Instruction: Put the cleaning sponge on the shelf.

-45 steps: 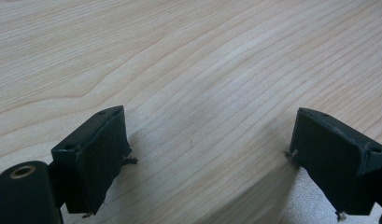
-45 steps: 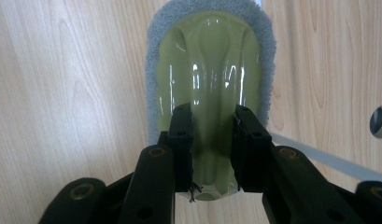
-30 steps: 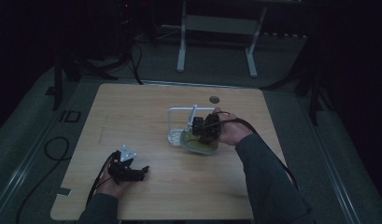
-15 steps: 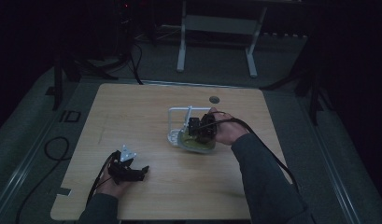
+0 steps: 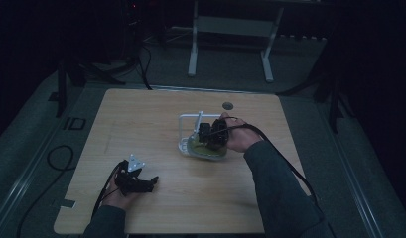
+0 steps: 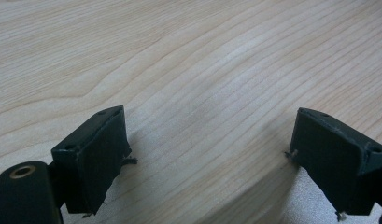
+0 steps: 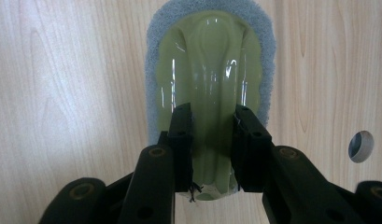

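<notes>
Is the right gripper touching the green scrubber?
Touching. In the right gripper view the right gripper has both jaws pressed against the sides of the green scrubber handle, with no gap showing.

We are easing our right gripper (image 5: 210, 135) a touch toward the left of the high view, so it is now sitting slightly nearer the white frame (image 5: 189, 118) than a second ago. Our right hand (image 5: 237, 139) and sleeve (image 5: 275, 183) are drifting the same way with it. The shift is small, and we are finding the high view too dim to tell whether the green scrubber (image 7: 212, 70) is sliding along too.
</notes>
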